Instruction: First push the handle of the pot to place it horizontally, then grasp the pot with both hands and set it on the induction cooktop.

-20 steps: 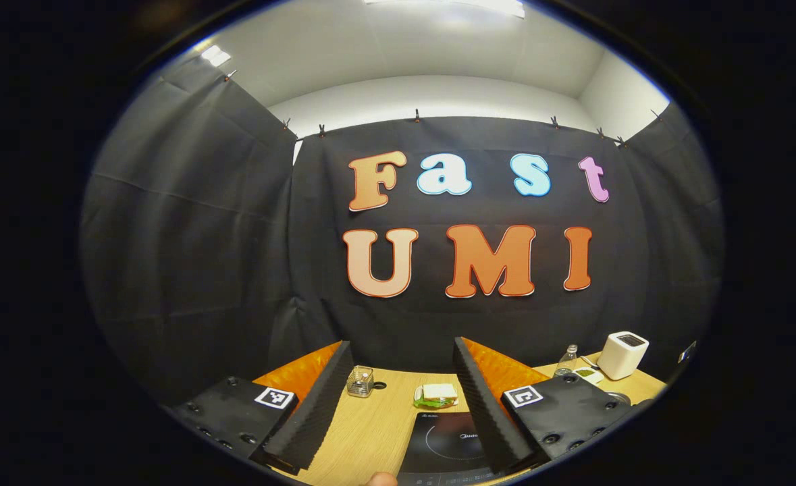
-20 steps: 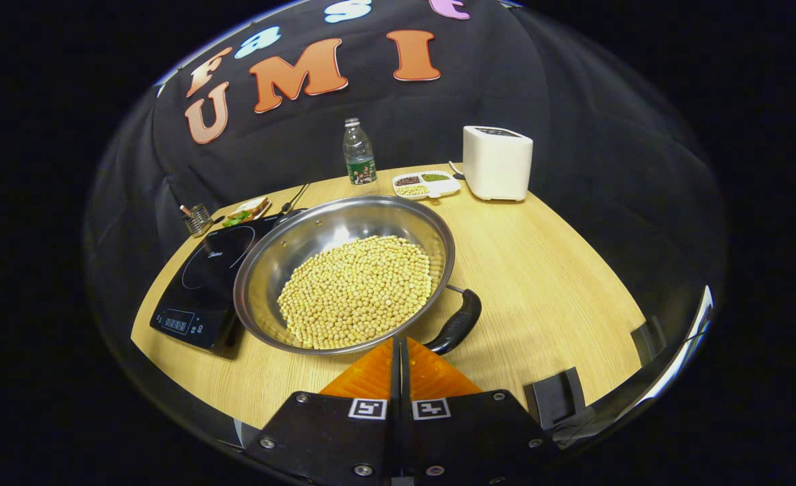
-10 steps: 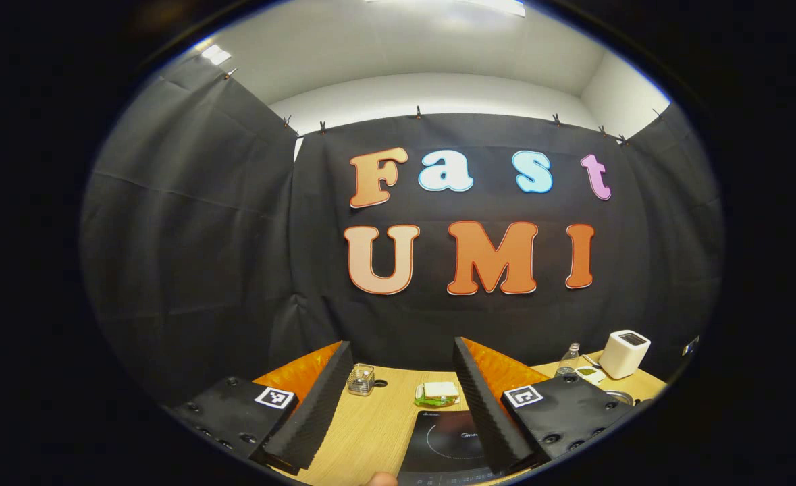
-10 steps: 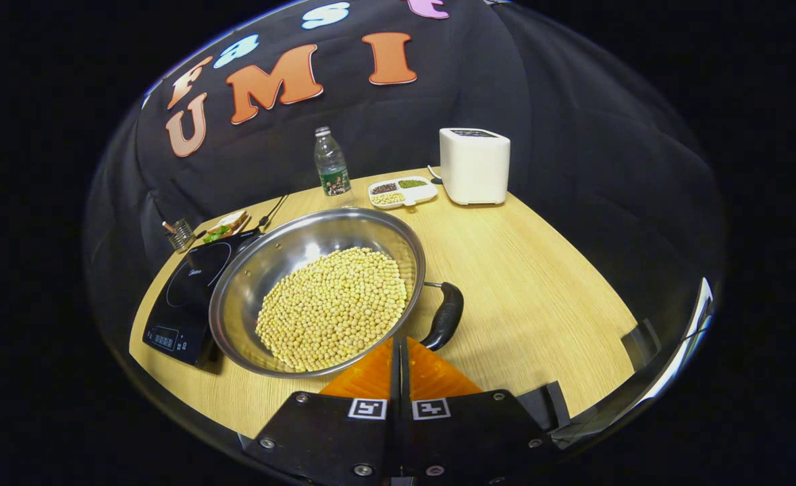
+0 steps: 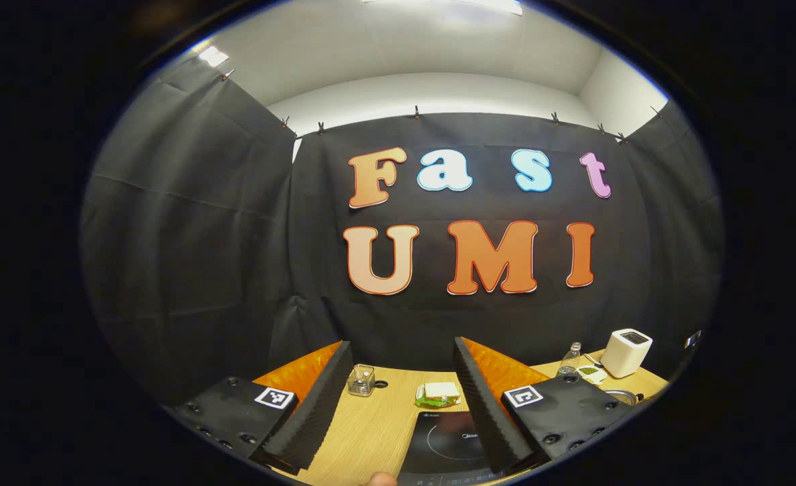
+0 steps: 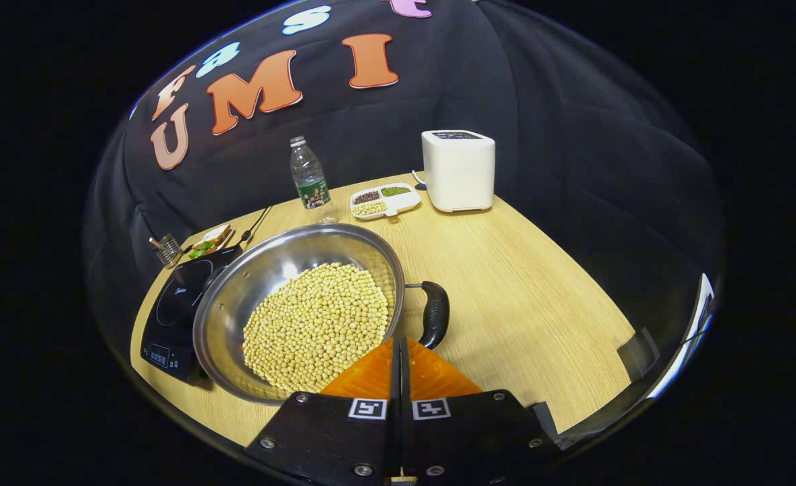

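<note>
Booth walls: black cloth (image 5: 188,270) hung in panels, creased, held by small clips (image 5: 416,112) along the top edge. Above the cloth, a white wall (image 5: 438,94) and white ceiling (image 5: 404,40), with a bright ceiling light (image 5: 465,5) at the top and a smaller one (image 5: 213,55) at upper left. Surface (image 6: 526,297): light wood grain, rounded edge, running up to the cloth at the back.

We see a wide, shallow steel pot (image 6: 283,297) heaped with pale soybeans (image 6: 316,324), sitting upright near the table's front edge. Its black loop handle (image 6: 434,313) juts from the right rim. The black induction cooktop (image 6: 175,314) lies flat at the table's left edge, its right side tucked under the pot's rim.
</note>
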{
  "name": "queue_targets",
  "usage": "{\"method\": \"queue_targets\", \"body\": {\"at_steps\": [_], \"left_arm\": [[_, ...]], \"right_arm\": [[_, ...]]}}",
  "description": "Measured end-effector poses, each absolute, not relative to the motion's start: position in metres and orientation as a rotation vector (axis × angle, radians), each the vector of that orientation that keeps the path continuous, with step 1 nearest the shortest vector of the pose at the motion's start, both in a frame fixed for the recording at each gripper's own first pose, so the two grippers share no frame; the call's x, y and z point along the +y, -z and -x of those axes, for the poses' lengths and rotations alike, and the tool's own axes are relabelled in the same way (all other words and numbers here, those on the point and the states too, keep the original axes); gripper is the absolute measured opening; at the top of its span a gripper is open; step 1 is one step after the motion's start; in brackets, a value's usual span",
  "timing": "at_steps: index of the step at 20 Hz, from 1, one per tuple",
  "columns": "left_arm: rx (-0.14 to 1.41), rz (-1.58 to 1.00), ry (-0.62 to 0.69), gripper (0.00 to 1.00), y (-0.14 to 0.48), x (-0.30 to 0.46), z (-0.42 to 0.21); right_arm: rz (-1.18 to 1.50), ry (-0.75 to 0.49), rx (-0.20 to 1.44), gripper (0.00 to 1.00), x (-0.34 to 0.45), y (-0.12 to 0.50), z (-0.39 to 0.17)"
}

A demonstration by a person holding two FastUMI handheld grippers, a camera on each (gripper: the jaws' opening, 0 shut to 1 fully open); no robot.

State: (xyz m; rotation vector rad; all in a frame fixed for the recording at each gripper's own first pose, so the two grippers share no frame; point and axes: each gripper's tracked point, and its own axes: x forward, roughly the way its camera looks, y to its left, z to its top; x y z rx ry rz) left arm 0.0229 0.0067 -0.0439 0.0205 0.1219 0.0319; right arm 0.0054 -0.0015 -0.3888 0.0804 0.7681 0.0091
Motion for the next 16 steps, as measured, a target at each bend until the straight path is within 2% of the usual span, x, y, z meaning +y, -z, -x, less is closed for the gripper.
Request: {"method": "queue_targets", "body": {"at_steps": [16], "left_arm": [[0.157, -0.024, -0.023, 0.99, 0.065, -0.010, -0.039]], "right_arm": [[-0.105, -0.011, 0.767, 0.00, -0.017, 0.391, -0.041]]}}
